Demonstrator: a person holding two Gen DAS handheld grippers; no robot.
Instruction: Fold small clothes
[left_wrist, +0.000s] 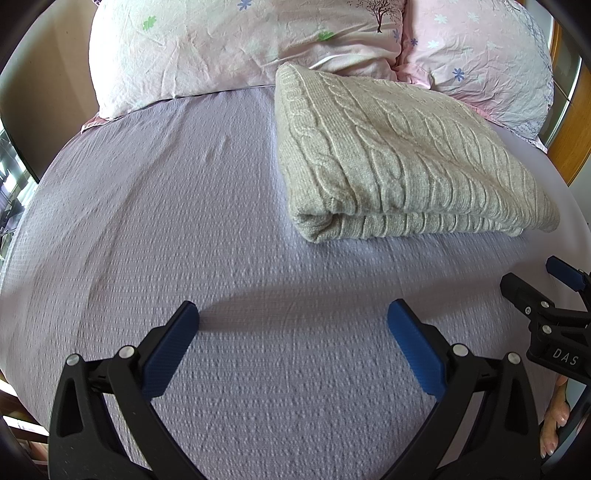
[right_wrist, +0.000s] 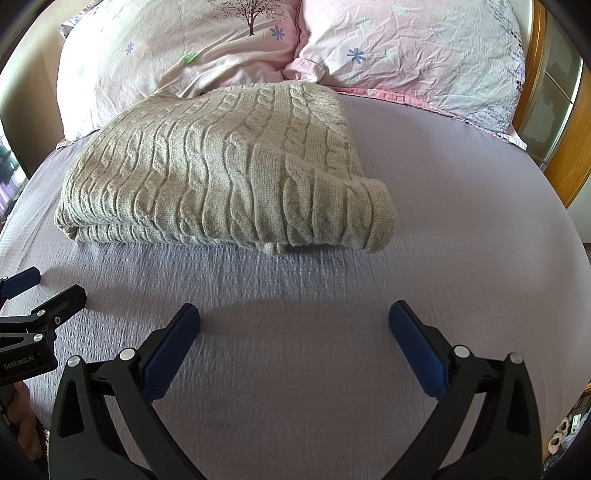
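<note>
Right, the cable-knit sweater (right_wrist: 225, 170) sits folded into a thick beige rectangle on the bed (right_wrist: 461, 221), its layers stacked flat, one rolled cuff edge bulging at the near right corner in the right wrist view. Its far edge touches the two pink floral pillows (right_wrist: 229, 48) lined up along the head of the bed. From the left wrist camera the same sweater (left_wrist: 399, 158) lies ahead and to the right, with the folded edges facing the lens. Lavender textured bedsheet (left_wrist: 184, 221) spreads around it on every side. Both tools hang back near the foot side, apart from the knit. The left hand-held gripper (left_wrist: 293, 317) hovers over bare sheet with its blue pads spread wide and nothing between them. The right hand-held gripper (right_wrist: 294, 317) does the same, jaws wide, nothing held, the sweater just ahead of it and slightly left. Each gripper shows at the edge of the other's view, side by side. A wooden bed frame (right_wrist: 535, 74) rims the right side.
</note>
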